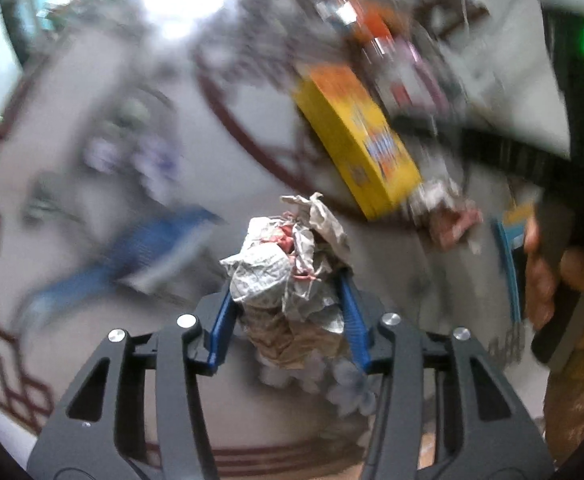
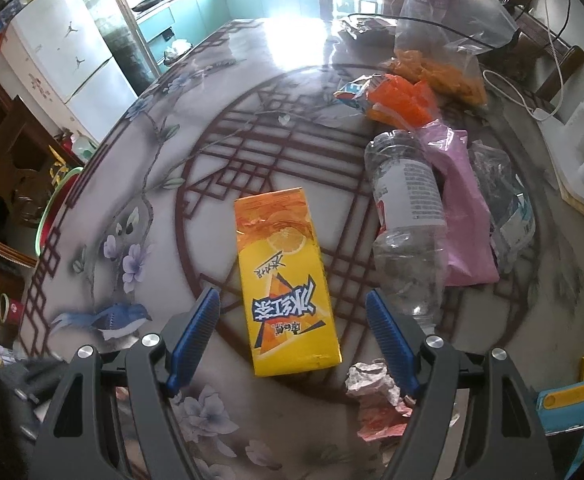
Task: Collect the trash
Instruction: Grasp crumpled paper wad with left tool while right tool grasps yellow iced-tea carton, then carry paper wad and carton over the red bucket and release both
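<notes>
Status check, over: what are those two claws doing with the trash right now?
Left gripper shut on crumpled paper. Right gripper open, over yellow carton, not gripping. Bottle and another paper wad beside the carton.

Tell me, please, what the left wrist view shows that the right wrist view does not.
Only the left wrist view: the left gripper, its blue fingers pressed on a paper wad, and a hand at the right edge. The picture is blurred.

Only the right wrist view: the right gripper open above the table, a clear bottle, a pink bag, an orange wrapper and a fridge.

Both: the yellow carton, the patterned table with its painted blue bird.
</notes>
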{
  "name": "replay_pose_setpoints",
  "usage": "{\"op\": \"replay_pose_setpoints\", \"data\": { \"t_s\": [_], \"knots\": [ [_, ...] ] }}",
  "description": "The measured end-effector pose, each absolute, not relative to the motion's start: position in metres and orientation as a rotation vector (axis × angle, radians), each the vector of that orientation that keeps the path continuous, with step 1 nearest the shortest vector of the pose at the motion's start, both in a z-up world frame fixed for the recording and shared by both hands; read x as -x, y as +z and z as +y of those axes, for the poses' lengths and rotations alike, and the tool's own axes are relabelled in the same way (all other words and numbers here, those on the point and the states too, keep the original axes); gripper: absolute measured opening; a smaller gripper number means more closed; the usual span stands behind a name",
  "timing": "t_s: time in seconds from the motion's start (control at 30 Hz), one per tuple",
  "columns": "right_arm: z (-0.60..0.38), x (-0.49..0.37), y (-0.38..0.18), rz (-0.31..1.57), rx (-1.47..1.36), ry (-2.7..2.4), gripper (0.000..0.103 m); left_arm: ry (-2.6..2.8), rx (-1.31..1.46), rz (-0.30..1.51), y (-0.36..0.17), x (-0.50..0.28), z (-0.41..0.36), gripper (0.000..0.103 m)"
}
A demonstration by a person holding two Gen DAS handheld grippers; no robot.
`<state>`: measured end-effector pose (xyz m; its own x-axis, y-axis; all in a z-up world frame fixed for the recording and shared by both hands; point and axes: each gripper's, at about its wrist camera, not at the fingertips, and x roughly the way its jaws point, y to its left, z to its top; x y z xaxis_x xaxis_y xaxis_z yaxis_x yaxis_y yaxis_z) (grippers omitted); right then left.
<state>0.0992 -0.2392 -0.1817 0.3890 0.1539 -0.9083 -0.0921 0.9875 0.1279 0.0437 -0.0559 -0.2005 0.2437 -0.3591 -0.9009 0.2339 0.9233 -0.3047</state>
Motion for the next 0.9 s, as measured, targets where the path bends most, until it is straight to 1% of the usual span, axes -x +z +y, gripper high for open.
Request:
{"op": "replay_pose_setpoints", "data": {
  "t_s": [0.17,0.27,0.43,0.7,0.77,0.8,0.9],
  "knots": [
    [-0.236,-0.102,-0.185,1.163,-0.073,0.159,0.073,-0.265,0.115,1.101,-0.159,-0.050,-0.019,0.046],
    [-0.232,-0.106,-0.192,1.177,-0.068,0.161,0.073,-0.221,0.116,1.046,-0.142,-0.054,-0.003,0.046],
    [-0.227,-0.115,-0.213,1.218,-0.045,0.132,0.073,-0.191,0.114,1.008,-0.130,-0.055,0.005,0.047],
    [-0.226,-0.124,-0.241,1.278,-0.040,0.112,0.073,-0.188,0.090,0.985,-0.126,-0.050,0.002,0.047],
    [-0.224,-0.124,-0.244,1.284,-0.040,0.119,0.069,-0.185,0.090,0.985,-0.126,-0.051,0.002,0.047],
    [-0.224,-0.124,-0.245,1.287,-0.041,0.126,0.062,-0.183,0.089,0.984,-0.126,-0.051,0.002,0.047],
    [-0.224,-0.122,-0.246,1.284,-0.043,0.135,0.061,-0.177,0.087,0.985,-0.126,-0.051,0.003,0.047]
  ]
}}
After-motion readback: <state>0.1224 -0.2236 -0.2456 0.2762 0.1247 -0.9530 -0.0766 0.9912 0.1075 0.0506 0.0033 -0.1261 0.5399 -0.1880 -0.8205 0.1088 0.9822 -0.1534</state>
